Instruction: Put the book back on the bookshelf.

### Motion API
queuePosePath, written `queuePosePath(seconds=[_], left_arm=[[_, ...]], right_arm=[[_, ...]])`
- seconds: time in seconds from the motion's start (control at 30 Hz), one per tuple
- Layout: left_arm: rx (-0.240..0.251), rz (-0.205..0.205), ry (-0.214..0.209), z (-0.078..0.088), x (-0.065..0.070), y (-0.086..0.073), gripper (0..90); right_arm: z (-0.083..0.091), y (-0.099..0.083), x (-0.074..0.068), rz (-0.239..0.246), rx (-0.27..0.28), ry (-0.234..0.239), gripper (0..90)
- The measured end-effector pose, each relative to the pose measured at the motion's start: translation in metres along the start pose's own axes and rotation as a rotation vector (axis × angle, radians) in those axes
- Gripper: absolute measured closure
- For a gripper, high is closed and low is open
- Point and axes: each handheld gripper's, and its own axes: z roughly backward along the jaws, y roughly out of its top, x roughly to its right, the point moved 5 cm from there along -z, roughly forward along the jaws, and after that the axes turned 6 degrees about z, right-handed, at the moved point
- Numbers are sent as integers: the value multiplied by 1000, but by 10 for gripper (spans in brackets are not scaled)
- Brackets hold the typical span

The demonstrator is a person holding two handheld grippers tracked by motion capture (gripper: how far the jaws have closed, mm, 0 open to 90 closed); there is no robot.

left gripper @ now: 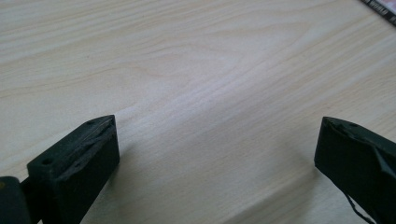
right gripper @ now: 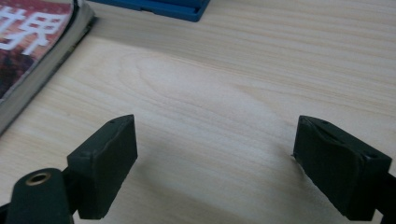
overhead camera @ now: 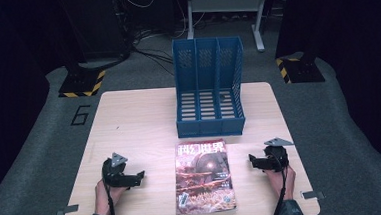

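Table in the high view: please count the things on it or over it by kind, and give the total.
Magazine: 1
Blue file rack with three slots: 1
Hand-held claw: 2, the left claw and the right claw, both open with nothing between the jaws
Total: 4 things on or over the table

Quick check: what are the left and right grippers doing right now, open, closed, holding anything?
Left gripper: open, holding nothing, over bare table.
Right gripper: open, holding nothing, beside the magazine.
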Motion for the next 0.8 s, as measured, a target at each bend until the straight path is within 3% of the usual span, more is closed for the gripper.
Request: queuePosePath(seconds=[0.13,0.3,0.37,0.47,0.7,0.8], left_arm=[[-7,-7,-8,2,2,1,1],[-9,-12,-32,3,11,4,2],[-13,-21,-36,2,15,6,2],[0,-29,-45,-2,24,10,2],[-20,-60,-75,-12,44,16,2],[-27,-56,-94,-17,54,17,2]], right_arm=[[8,5,-7,-13,23,40,131],[14,12,-21,20,25,80,136],[16,15,-27,7,23,111,140],[16,19,-35,16,18,139,142],[15,28,-56,62,-3,196,161],[14,30,-66,60,-24,225,179]])
